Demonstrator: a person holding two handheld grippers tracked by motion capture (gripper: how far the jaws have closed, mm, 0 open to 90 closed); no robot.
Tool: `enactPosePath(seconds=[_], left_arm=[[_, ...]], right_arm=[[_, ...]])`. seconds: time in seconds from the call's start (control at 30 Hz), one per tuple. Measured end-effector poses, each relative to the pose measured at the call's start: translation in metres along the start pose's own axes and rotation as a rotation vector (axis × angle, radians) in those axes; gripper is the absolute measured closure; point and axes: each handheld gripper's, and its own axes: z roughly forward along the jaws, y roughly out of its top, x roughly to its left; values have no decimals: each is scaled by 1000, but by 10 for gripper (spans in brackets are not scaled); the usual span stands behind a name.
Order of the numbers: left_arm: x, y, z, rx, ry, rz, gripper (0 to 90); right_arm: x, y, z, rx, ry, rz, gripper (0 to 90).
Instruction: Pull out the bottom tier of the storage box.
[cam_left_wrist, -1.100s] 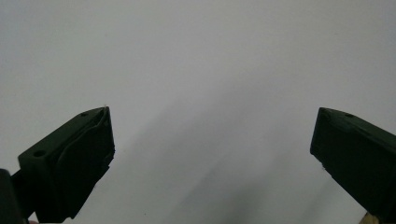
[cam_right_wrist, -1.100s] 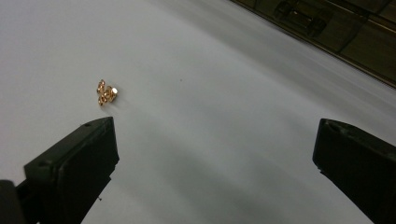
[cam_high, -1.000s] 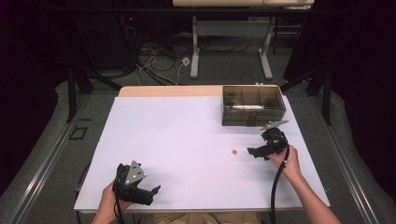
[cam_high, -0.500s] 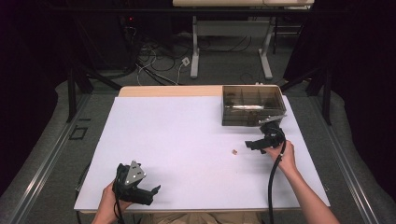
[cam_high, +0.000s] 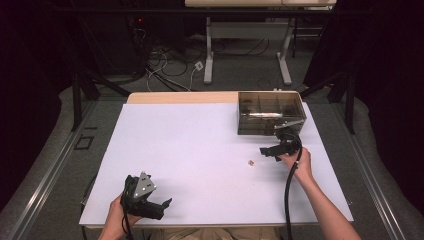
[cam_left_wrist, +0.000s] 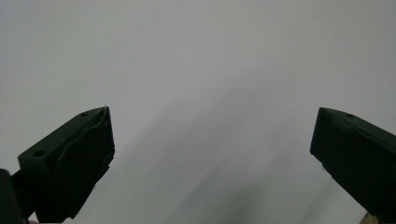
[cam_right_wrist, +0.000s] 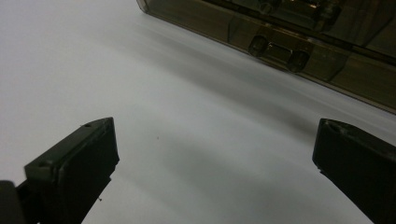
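Looking down from the high view: the right gripper (cam_high: 268, 150) lies low over the white table (cam_high: 190, 150), just in front of the smoky box (cam_high: 270, 113) and near a small tan piece (cam_high: 251, 162), which sits alone on the sheet to the gripper's left. Gripper and piece are apart, not touching; the placement suggests a reach toward the piece. The left gripper (cam_high: 159, 205) rests at the near edge, well apart from both, likely parked so the working side stays free.

Left gripper view: the left gripper (cam_left_wrist: 212, 135) has its jaws spread wide, with bare table between them; it grasps nothing, consistent with an idle hand.

Right gripper view: the right gripper (cam_right_wrist: 215, 144) is likewise released, jaws wide, ready to close on something small. The box (cam_right_wrist: 299, 46) crosses the top, its front latch facing the camera. Between the jaws there is plain table, so the gripper is probably not yet lined up on the piece.
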Motion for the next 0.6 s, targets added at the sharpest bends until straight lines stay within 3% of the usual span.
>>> enactPosePath(seconds=[0.23, 0.37, 0.5, 0.6], left_arm=[[0, 0, 0, 5, -7, -4, 0], [-1, -1, 2, -14, 8, -7, 0], [-1, -1, 2, -14, 7, -6, 0], [-2, 0, 2, -8, 6, 4, 0]], right_arm=[[-2, 5, 7, -14, -11, 60, 17], [-3, 6, 11, -17, -25, 59, 35], [-3, 6, 14, -29, -37, 85, 147], [-4, 6, 16, -38, -39, 102, 169]])
